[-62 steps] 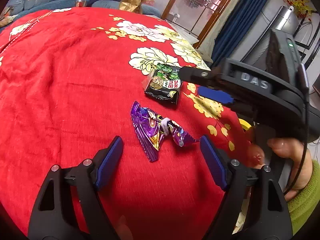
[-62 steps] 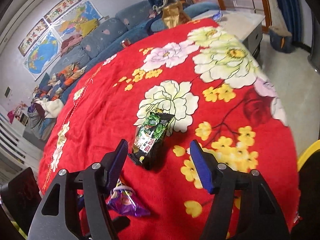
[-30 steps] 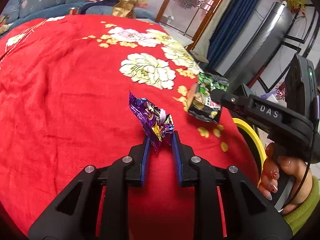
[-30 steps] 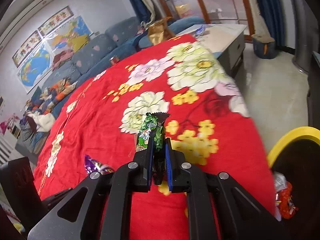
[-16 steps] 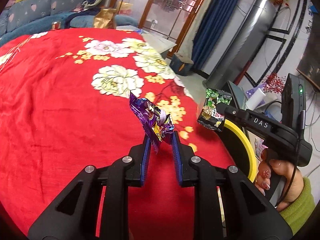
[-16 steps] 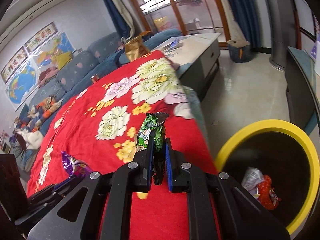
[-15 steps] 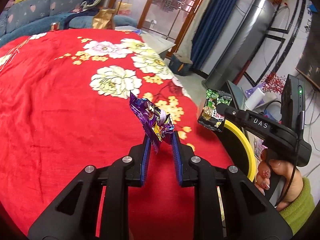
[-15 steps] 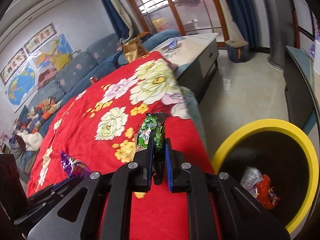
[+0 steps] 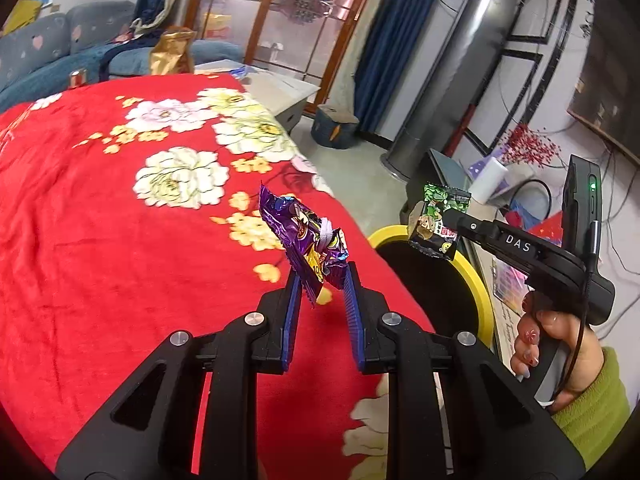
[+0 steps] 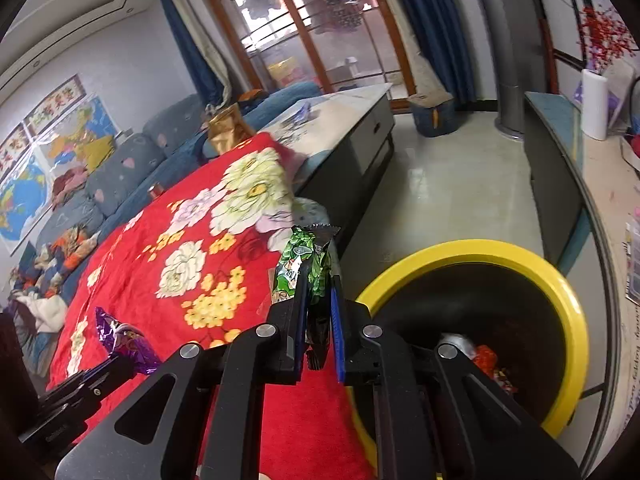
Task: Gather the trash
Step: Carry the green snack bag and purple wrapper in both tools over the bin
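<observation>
**Both wrappers held near the bin**

The left gripper (image 9: 322, 280) has its jaws clamped on a purple wrapper (image 9: 306, 242) above the red floral blanket (image 9: 100, 240). The right gripper (image 10: 318, 288) pinches a green snack packet (image 10: 306, 260) beside the yellow-rimmed trash bin (image 10: 560, 284).

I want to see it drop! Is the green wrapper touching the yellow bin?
Apart. The left wrist view shows the green wrapper pinched in the right gripper, in the air above the yellow bin.

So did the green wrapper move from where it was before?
Yes. The green wrapper left the red blanket and now hangs in the right gripper by the yellow bin.
</observation>
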Motion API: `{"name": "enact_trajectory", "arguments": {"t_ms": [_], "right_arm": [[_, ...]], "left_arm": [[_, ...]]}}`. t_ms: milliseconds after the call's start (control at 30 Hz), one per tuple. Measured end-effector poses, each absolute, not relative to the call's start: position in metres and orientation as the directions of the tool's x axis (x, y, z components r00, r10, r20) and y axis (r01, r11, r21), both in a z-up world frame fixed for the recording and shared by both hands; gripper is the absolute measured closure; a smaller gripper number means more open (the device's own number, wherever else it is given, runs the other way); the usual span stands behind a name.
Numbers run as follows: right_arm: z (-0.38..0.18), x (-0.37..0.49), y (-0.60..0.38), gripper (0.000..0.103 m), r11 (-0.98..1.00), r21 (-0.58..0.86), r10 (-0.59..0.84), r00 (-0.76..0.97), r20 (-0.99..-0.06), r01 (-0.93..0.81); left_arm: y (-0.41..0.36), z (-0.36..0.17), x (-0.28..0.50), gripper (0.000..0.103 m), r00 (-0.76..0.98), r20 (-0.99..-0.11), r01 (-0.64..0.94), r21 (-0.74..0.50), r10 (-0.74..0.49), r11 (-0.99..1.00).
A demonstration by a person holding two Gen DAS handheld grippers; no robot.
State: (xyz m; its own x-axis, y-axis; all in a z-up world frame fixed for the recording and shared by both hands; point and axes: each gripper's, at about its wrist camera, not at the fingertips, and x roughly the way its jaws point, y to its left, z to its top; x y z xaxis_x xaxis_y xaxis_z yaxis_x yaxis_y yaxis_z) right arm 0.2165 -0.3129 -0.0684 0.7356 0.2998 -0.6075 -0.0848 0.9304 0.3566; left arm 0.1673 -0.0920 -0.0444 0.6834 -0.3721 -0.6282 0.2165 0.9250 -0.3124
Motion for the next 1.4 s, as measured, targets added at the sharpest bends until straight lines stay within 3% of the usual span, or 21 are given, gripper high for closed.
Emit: {"name": "enact_trajectory", "arguments": {"t_ms": [767, 1400], "right_arm": [[-0.068, 0.184, -0.380, 0.092, 0.949, 0.310, 0.143, 0.794, -0.591, 0.061], [-0.098, 0.166, -0.436, 0.092, 0.932, 0.314, 0.063, 0.771, -0.634, 0.182]], "left_arm": [[-0.168, -0.029, 0.159, 0.087, 0.643, -0.622, 0.399, -0.226, -0.447, 0.889], [-0.219, -0.037, 0.158, 0.087, 0.591, -0.637, 0.504, -0.186, -0.495, 0.843]]}}
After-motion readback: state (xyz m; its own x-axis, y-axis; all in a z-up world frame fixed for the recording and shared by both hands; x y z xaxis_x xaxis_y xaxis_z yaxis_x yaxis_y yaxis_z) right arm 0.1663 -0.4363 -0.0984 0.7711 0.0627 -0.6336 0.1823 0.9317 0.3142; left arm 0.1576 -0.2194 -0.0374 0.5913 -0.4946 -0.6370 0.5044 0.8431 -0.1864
